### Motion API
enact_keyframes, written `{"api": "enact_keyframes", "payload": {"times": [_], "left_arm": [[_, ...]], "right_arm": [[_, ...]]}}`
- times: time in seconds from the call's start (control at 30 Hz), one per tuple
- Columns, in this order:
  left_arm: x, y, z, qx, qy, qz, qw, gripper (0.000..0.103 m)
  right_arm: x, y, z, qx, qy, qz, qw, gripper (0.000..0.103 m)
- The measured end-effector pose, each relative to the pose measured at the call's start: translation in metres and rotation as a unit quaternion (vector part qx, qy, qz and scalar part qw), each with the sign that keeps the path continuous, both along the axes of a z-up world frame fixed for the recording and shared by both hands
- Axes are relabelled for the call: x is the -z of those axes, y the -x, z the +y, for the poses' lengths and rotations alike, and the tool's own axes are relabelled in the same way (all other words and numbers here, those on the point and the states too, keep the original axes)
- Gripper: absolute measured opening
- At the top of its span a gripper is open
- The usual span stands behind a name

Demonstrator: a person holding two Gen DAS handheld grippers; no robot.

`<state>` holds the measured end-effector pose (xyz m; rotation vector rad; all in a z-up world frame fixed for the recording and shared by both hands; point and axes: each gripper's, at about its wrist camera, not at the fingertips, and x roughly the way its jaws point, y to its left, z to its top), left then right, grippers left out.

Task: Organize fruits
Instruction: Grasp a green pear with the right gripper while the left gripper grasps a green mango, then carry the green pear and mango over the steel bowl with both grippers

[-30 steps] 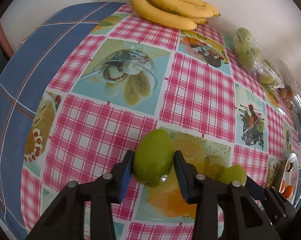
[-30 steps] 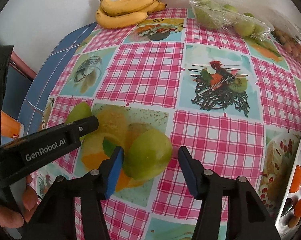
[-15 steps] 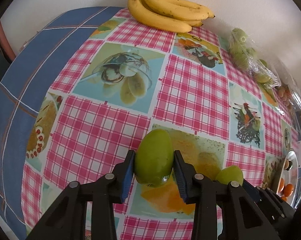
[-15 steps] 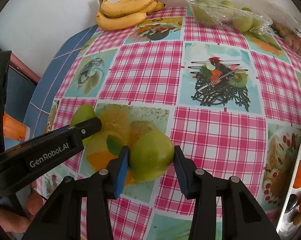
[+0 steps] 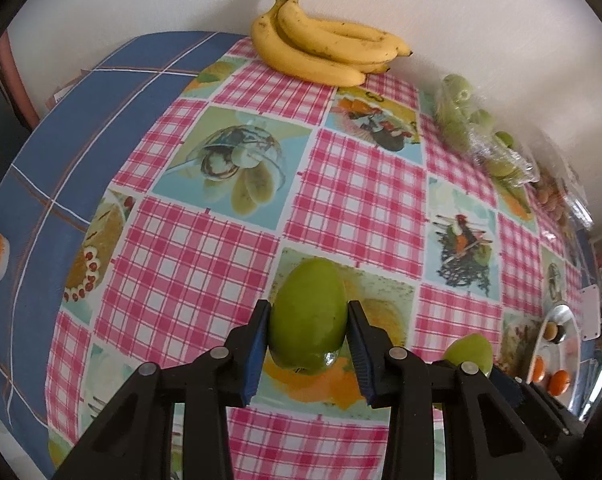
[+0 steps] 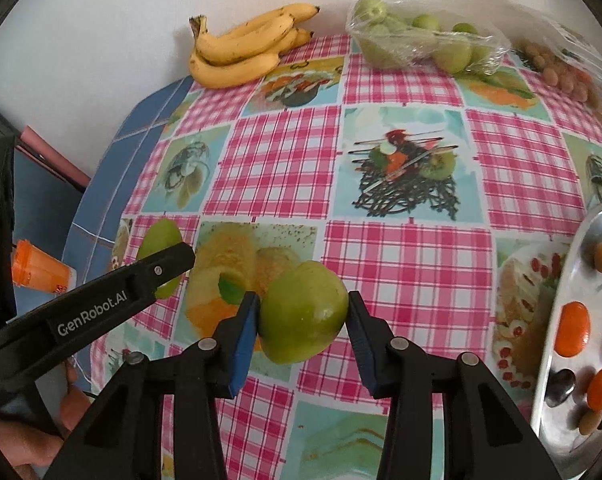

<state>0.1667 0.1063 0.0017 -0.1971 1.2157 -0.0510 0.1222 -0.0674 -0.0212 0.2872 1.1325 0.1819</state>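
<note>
My left gripper squeezes green apple by its sides, just above tablecloth. My right gripper has just closed on other apple, pads touching both sides, also off cloth. Apples look hard, smooth, a bit slippery (skin shiny). I guess: hold across fat middle, not too hard, or bruise. Tray at far right.

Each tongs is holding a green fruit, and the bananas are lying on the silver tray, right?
Not quite. Each tongs does hold a green fruit, but the bananas lie on the tablecloth by the wall, far from the tray. The right wrist view shows it.
</note>
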Motion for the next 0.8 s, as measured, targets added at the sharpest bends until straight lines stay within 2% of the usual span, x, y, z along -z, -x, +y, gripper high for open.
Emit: {"api": "enact_keyframes", "payload": {"times": [0.27,0.5,0.8], "left_arm": [[-0.023,0.01,-0.017,-0.006,0.012,-0.019,0.9997,0.04],[-0.027,0.02,-0.041,-0.006,0.017,-0.022,0.9996,0.04],[-0.027,0.03,-0.082,0.032,-0.002,-0.025,0.9992,0.04]], "right_arm": [[-0.016,0.017,-0.027,0.018,-0.009,-0.011,1.0,0.045],[-0.029,0.032,-0.061,0.045,-0.018,-0.02,0.999,0.045],[-0.03,0.046,-0.108,0.088,-0.022,-0.015,0.996,0.045]]}}
